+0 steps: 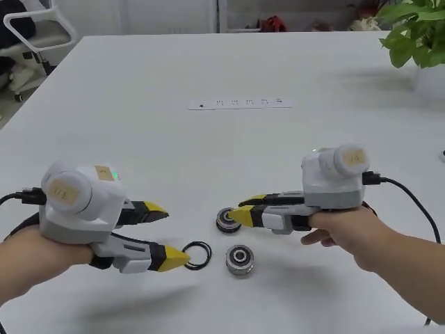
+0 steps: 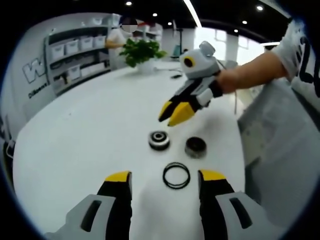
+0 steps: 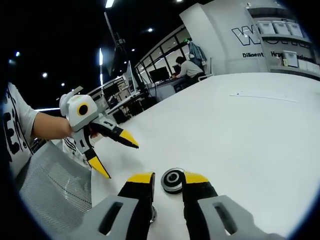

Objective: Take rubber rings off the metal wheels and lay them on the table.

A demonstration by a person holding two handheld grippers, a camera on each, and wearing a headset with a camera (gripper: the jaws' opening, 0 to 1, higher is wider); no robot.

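Note:
A loose black rubber ring [image 1: 197,254] lies flat on the white table [image 1: 229,153], just off the lower fingertip of my left gripper [image 1: 167,233]. That gripper is open and holds nothing; from its own view the ring [image 2: 176,175] rests between and slightly beyond its tips [image 2: 165,175]. Two metal wheels stand close by: the farther wheel [image 1: 227,220] has a dark rim, the nearer wheel [image 1: 240,259] looks bare grey. My right gripper [image 1: 245,210] points at the farther wheel [image 3: 173,180], its jaws narrowly open with the tips [image 3: 168,178] right at it.
A paper strip with small marks [image 1: 240,103] lies mid-table. A potted plant [image 1: 417,31] stands at the far right corner and an office chair [image 1: 31,35] beyond the far left edge. The right gripper's cable [image 1: 410,198] trails off to the right.

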